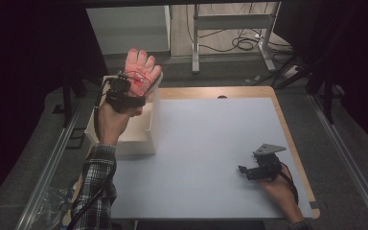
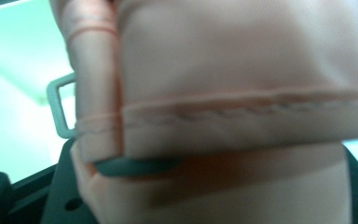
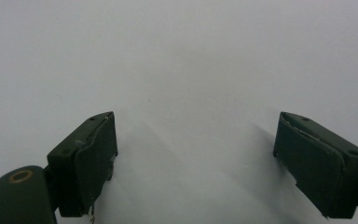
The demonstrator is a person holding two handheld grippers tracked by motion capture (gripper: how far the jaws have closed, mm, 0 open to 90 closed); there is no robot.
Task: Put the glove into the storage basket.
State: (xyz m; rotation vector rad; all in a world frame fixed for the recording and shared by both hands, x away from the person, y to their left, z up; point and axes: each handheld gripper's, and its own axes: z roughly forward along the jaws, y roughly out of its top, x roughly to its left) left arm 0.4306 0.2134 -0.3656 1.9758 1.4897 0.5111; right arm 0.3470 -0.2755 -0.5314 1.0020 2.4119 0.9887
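While the left gripper [image 1: 133, 91] is raised over the white bin [image 1: 151, 134] at about ten o'clock on the table [image 1: 211, 143], its jaws are clamped on the cuff of a pink glove [image 1: 143, 64], whose fingers fan up and away toward twelve o'clock, so the glove's long axis runs straight out from the jaws. The right gripper [image 1: 249, 171] rests low at about four o'clock with its jaws wide apart over bare tabletop, well apart from the glove. Any release into the bin, directly beneath, therefore looks to fall to the left hand.
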